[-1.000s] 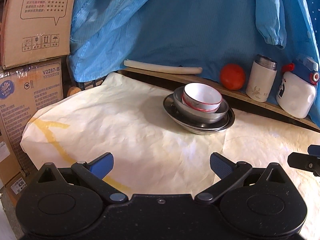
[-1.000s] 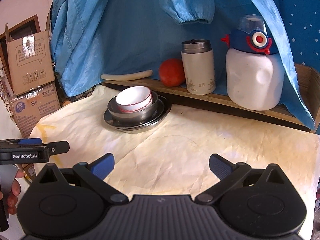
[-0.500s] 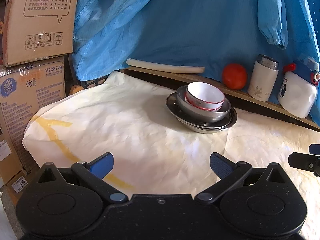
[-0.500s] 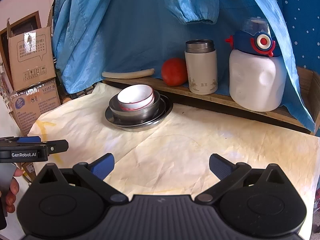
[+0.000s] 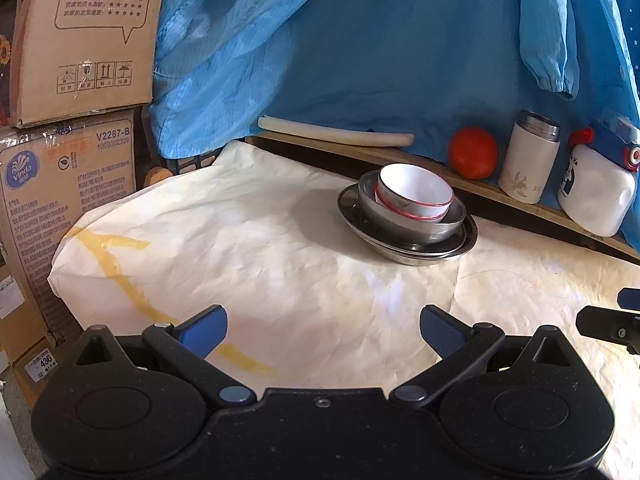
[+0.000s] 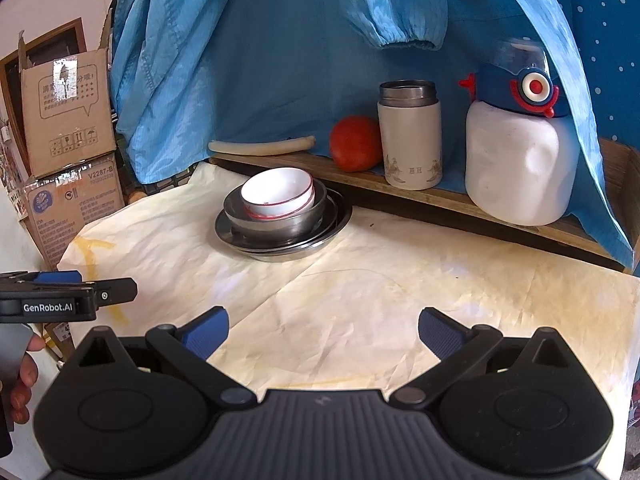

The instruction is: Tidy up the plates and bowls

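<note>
White red-rimmed bowls (image 5: pixel 414 196) (image 6: pixel 278 194) sit nested in a steel bowl (image 5: pixel 412 222) (image 6: pixel 276 222), which stands on stacked steel plates (image 5: pixel 464 246) (image 6: pixel 334 226) at the back of the paper-covered table (image 5: pixel 248 240) (image 6: pixel 440 280). My left gripper (image 5: pixel 322 330) is open and empty, well short of the stack, near the table's front. My right gripper (image 6: pixel 323 330) is open and empty too, in front and to the right of the stack. The left gripper also shows at the left edge of the right wrist view (image 6: pixel 80 286).
A wooden ledge (image 6: pixel 460 200) behind the table carries a tomato (image 6: pixel 354 143), a white thermos (image 6: pixel 410 136), a white and blue jug (image 6: pixel 520 152) and a pale stick (image 6: pixel 262 146). Blue cloth (image 6: pixel 280 40) hangs behind. Cardboard boxes (image 5: pixel 68 120) stand at left.
Both grippers have drifted slightly, so the stack sits a little further right in each view. Both stay open and empty. The dishes have not moved.
</note>
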`<state>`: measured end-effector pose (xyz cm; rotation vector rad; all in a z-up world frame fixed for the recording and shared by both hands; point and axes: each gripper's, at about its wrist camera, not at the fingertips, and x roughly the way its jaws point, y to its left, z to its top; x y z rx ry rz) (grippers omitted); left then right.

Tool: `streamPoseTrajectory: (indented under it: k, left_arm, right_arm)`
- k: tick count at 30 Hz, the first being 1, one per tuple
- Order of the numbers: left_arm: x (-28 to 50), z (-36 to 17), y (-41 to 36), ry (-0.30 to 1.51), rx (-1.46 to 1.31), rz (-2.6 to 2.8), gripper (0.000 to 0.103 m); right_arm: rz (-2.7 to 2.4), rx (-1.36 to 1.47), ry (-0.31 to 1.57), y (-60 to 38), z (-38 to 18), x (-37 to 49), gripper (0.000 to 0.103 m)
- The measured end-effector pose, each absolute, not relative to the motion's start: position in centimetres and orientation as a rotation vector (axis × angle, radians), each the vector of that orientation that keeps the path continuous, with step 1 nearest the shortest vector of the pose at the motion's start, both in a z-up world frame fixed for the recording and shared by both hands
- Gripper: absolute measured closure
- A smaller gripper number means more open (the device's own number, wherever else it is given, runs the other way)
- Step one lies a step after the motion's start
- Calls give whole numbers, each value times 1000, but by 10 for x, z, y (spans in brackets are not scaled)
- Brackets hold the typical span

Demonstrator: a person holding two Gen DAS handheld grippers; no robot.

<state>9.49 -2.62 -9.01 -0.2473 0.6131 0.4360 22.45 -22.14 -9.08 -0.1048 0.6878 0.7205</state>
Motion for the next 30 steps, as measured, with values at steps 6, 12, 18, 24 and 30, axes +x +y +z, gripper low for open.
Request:
streamPoseTrajectory:
  k: [6,12,18,24,30]
  left_arm:
    - [95,-90,-26,614,-247,436,1]
    - [95,-90,-26,613,-247,436,1]
    - [95,-90,-26,613,-248,436,1]
    - [96,-90,-26,613,-246,435,1]
    - [96,-90,-25,614,-247,434,1]
  right_arm:
    - [721,-105,689,-221,-91,224,0]
    - [720,-105,689,-220,-91,224,0]
    - [720,-105,689,-220,-91,224,0]
    - [720,-104,690,-220,-92,226,0]
    - [720,-104,692,-221,-92,227,0]
